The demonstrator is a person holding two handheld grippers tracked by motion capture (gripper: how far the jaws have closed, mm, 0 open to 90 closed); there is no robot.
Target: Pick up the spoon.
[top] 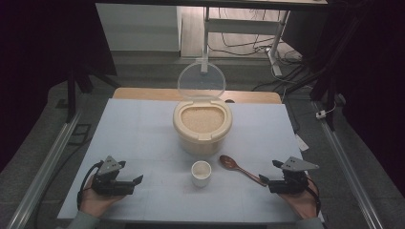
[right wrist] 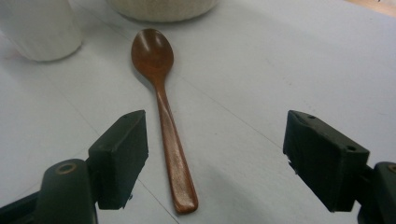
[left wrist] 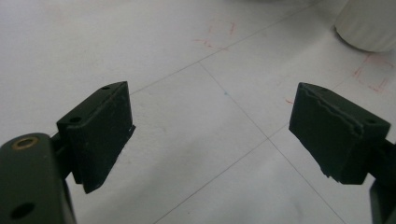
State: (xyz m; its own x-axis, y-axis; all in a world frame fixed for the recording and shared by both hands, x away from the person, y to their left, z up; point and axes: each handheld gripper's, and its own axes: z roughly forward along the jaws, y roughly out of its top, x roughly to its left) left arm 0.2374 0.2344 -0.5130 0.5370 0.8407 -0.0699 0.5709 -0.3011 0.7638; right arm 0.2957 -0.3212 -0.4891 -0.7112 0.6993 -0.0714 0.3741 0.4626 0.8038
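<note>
A cream rice container (top: 202, 125) full of rice stands mid-table with its clear lid (top: 201, 81) raised behind it. In front of it sits a small white cup (top: 201, 172) holding rice. A brown wooden spoon (top: 241, 169) lies to the cup's right, handle toward my right gripper (top: 267, 179). In the right gripper view the spoon (right wrist: 164, 116) lies flat between and ahead of the open jaws, nearer the left jaw, untouched, with the cup (right wrist: 39, 28) at top left. My left gripper (top: 131, 183) rests open at the front left over bare table; the cup (left wrist: 369, 23) shows at top right.
The white table sheet (top: 143, 138) carries thin grid lines and faint red marks. A wooden table edge (top: 143, 93) shows behind it. Metal rails (top: 52, 157) run along both sides. Cables and a desk frame (top: 272, 43) lie on the floor beyond.
</note>
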